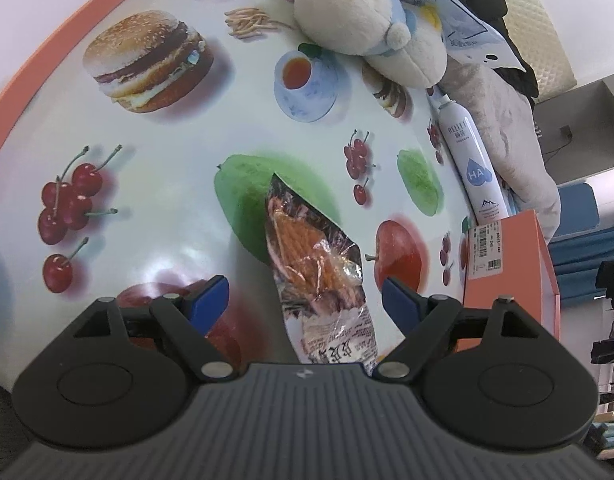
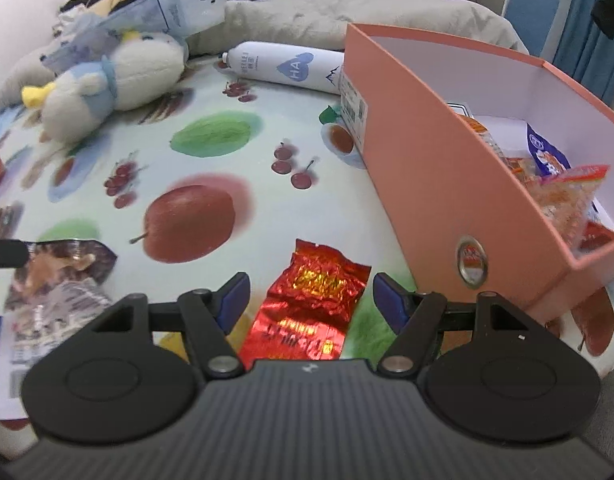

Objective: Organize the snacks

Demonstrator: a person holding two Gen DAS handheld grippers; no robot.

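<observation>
Both grippers gape wide, the left gripper [image 1: 305,296] straddling a clear crinkly jerky packet [image 1: 315,264], the right gripper [image 2: 310,295] a red foil packet [image 2: 311,300], apparently bound for the orange cardboard box [image 2: 439,184] at two o'clock.

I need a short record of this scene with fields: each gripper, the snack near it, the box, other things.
left gripper: open, astride clear snack packet, pads apart from it
right gripper: open, astride red foil packet, not gripping
orange box: open top, several snacks inside
other things: plush toy, white spray bottle
surface: food-print tablecloth
</observation>
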